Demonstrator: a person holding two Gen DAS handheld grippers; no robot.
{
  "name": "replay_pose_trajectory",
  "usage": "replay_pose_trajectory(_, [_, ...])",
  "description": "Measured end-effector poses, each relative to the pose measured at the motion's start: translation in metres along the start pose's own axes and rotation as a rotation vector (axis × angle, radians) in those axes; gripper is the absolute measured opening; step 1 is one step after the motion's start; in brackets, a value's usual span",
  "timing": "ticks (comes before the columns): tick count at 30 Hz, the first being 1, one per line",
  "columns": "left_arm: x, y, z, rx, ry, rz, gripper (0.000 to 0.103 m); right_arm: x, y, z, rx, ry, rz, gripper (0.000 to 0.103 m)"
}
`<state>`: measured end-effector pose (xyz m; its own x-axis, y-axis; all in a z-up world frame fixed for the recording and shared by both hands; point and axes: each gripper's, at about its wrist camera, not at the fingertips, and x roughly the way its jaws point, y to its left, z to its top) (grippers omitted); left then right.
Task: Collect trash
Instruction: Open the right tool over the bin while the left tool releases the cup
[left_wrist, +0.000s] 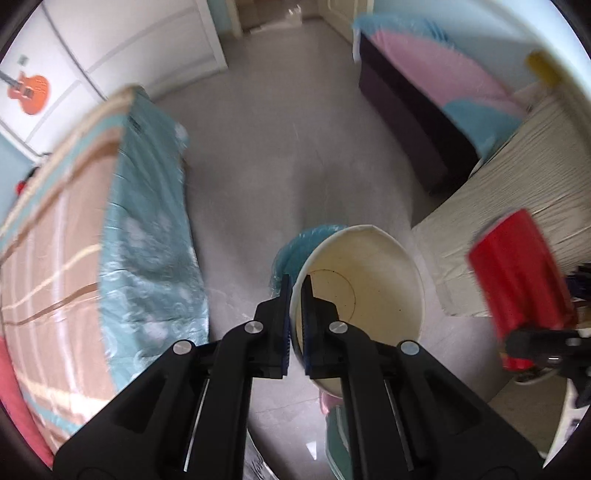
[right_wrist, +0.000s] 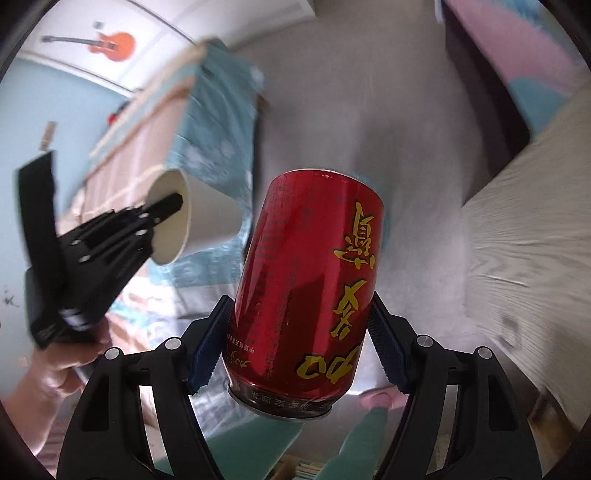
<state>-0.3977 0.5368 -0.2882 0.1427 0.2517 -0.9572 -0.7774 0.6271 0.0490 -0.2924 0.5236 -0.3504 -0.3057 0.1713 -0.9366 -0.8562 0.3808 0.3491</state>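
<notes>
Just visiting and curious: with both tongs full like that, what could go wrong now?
The left tongs pinch only the thin wall of the paper cup, so it might crumple or slip free. The red can sits tilted in the right tongs, so it could twist out before reaching the blue-lined bin.

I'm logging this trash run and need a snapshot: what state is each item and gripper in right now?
Left gripper: shut on the paper cup's rim, one finger inside, one outside.
Paper cup: held off the floor, tipped, empty inside.
Right gripper: shut on the red can.
Red can: held in the air, tilted, undented.
Blue-lined bin: on the floor beyond the cup, contents hidden.
</notes>
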Motion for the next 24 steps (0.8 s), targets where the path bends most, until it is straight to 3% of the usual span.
replay_pose_trajectory(7, [0.188,0.013,-0.009,0.024,0.097,-0.148,0.003,0.189,-0.043,0.042,-0.03,0.099,-0.029,0.072])
replay_pose_trajectory(12, [0.291,0.019,-0.032,0.005,0.205,-0.165,0.003,0.286,-0.066,0.046,-0.069,0.182,-0.11,0.072])
replay_pose_trajectory(15, [0.316,0.015,-0.044,0.036,0.222,-0.151,0.006,0.309,-0.066,0.049,-0.105,0.196,-0.13,0.073])
replay_pose_trajectory(18, [0.322,0.018,-0.049,0.063,0.213,-0.145,0.032,0.315,-0.063,0.047,-0.149,0.203,-0.162,0.074])
replay_pose_trajectory(20, [0.323,0.019,-0.048,0.06,0.215,-0.148,0.03,0.312,-0.063,0.048,-0.159,0.199,-0.167,0.073])
replay_pose_trajectory(24, [0.321,0.022,-0.043,0.033,0.209,-0.154,0.038,0.294,-0.071,0.049,-0.125,0.159,-0.152,0.077])
